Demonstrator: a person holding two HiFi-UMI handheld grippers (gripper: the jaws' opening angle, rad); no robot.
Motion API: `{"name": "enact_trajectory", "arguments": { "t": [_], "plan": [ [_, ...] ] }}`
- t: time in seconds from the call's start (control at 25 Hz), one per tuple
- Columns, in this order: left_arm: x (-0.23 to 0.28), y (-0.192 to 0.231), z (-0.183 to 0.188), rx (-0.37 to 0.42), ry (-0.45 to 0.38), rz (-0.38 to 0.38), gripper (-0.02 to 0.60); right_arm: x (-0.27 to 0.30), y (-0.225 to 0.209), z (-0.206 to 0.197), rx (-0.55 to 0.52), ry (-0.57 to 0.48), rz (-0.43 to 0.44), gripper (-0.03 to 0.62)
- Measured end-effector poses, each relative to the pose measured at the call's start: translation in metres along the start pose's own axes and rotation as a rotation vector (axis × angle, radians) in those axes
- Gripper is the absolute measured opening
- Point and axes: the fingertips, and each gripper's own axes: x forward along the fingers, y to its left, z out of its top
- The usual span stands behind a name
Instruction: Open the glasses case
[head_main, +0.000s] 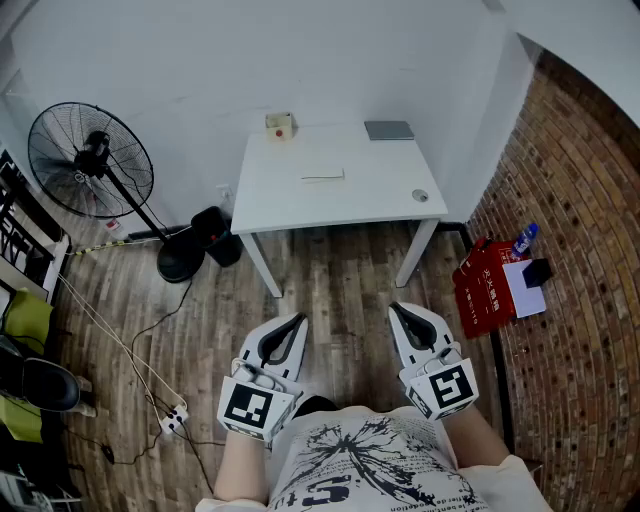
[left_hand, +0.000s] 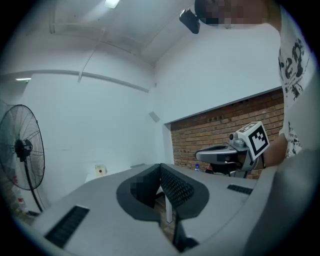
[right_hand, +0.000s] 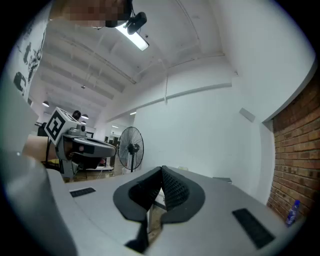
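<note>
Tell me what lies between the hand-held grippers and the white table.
Only bare wooden floor, in the head view; left hand-held gripper and right hand-held gripper hang short of the table.

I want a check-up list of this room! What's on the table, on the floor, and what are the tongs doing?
Surface: white table by the wall.
Job's things: grey flat item and white flat item on it; cannot tell which one gets opened.
Clutter: small box with red dot, small round object.
Tongs: left tongs and right tongs shut, empty, short of the table.
Cables: cords and power strip on floor, left.
Surroundings: standing fan, red boxes, blue bottle, brick wall.
</note>
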Motion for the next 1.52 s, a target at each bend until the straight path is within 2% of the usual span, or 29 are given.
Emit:
{"name": "enact_trajectory", "arguments": {
  "t": [0.32,0.52,0.64,0.72,0.76,0.92,1.08,1.28,1.36,1.44,1.52],
  "plan": [
    [0.016,-0.005,0.006,-0.005,-0.026,-0.001,0.014,0.001,-0.013,-0.005,0.01,0.002,0.004,0.009],
    [0.032,-0.011,0.004,-0.029,-0.012,-0.009,0.014,0.001,-0.027,-0.012,0.043,0.009,0.007,0.011],
    [0.044,-0.013,0.004,-0.032,0.012,-0.018,0.014,0.004,-0.042,-0.016,0.074,0.01,-0.024,0.012],
    [0.053,-0.011,0.007,-0.045,-0.014,-0.012,0.014,0.01,-0.052,-0.016,0.086,-0.008,-0.021,0.437],
    [0.057,-0.01,0.008,-0.052,-0.026,-0.01,0.014,0.014,-0.058,-0.016,0.097,-0.021,-0.027,0.488],
    [0.071,0.0,0.0,-0.066,-0.004,-0.01,0.014,0.027,-0.083,-0.019,0.116,-0.034,-0.07,0.503],
    [0.093,0.024,-0.01,-0.073,0.017,-0.01,0.014,0.058,-0.1,-0.029,0.132,-0.007,-0.075,0.503],
    [0.133,0.067,-0.024,-0.058,0.099,-0.055,0.014,0.115,-0.113,-0.038,0.119,0.047,-0.066,0.502],
    [0.155,0.094,-0.024,-0.073,0.074,-0.055,0.014,0.145,-0.118,-0.04,0.108,0.058,-0.066,0.502],
    [0.182,0.123,-0.015,-0.096,0.013,-0.065,0.014,0.178,-0.128,-0.041,0.093,0.074,-0.072,0.499],
    [0.207,0.15,-0.015,-0.102,0.017,-0.092,0.014,0.211,-0.14,-0.041,0.085,0.095,-0.085,0.497]
  ]
}}
